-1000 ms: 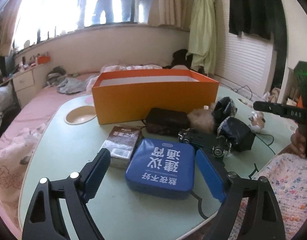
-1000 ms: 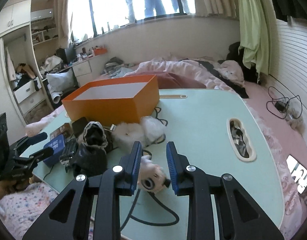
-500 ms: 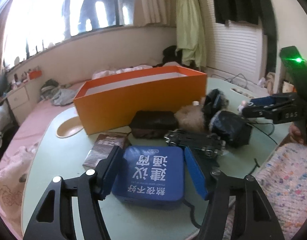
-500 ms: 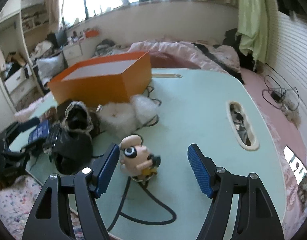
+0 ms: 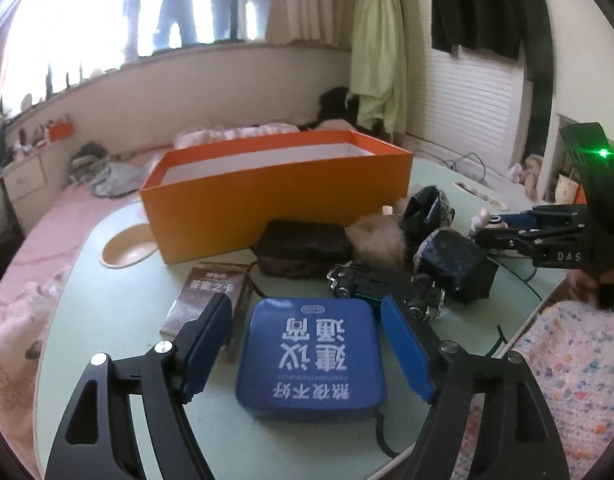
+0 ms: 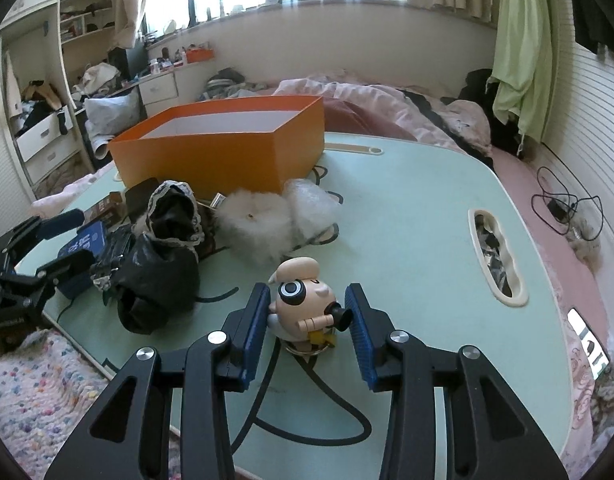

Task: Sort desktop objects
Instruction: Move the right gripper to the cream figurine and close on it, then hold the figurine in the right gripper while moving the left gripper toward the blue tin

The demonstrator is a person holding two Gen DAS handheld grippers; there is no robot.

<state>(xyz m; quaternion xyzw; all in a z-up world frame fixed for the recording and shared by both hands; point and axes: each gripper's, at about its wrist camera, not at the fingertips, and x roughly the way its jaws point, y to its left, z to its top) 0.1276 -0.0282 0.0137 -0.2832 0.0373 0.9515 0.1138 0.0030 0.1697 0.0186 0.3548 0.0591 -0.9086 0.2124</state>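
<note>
A: Status on your left tool point(image 5: 305, 344)?

B: Jaws opening, straddling the blue tin point(image 5: 311, 358) on the tabletop point(image 5: 119, 312). Pads not on it, gap visible both sides. Tin lies flat, white lettering up, near the front edge.

A: Right tool point(image 6: 309, 322)?

B: Jaws closing around the small figurine point(image 6: 303, 312). Figurine sits between the pads; left pad looks abt touching its side, right pad at the black knob sticking out of it. Can't confirm a firm grip. Figurine stands on the tabletop over a black cable point(image 6: 307, 396).

A: Where's the rest of the stuff?

B: Orange box point(image 5: 275, 196) open, further back on the tabletop; from these views can't see anything inside. In front of it: dark pouch point(image 5: 303, 246), fluffy pom point(image 5: 377, 240), black lace-trimmed bag point(image 5: 453, 264), toy car point(image 5: 383, 286) just behind the tin. Brown packet point(image 5: 211, 300) left of the tin, partly behind your left pad.

A: Anything else in frame?

B: Your right tool also shows at the right edge of the left cam, green LED lit. Knit blanket point(image 5: 579, 364) at the tabletop's near edge.
</note>
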